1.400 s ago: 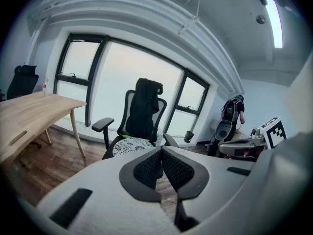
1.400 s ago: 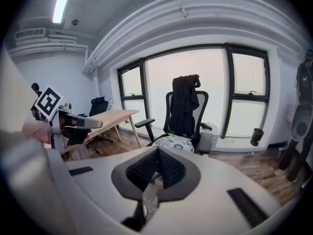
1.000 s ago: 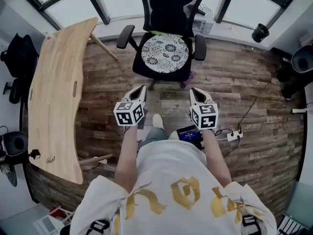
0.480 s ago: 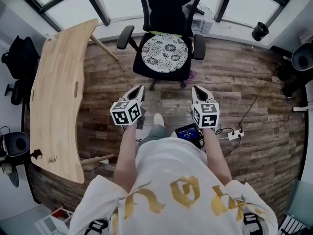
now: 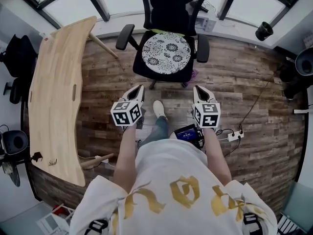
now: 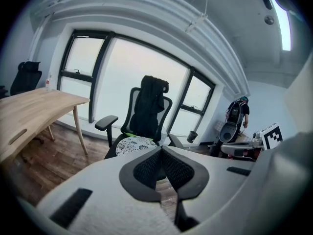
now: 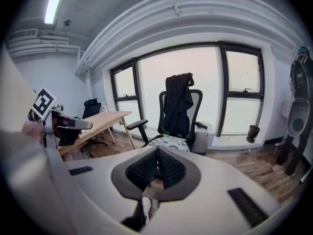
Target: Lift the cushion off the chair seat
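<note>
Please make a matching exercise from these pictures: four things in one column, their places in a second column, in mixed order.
Things
1. round white cushion with black floral pattern
2. long light wooden desk
3. black jacket
4. white power strip

Places
A. on the wooden floor, at the person's right
B. on the seat of the black office chair
C. over the chair's backrest
D. at the person's left

Pairs: 1-B, 2-D, 3-C, 4-A

Dark plank floor runs to tall black-framed windows in pale daylight. 1 long wooden table stands at left; 1 ceiling light strip glows above.
</note>
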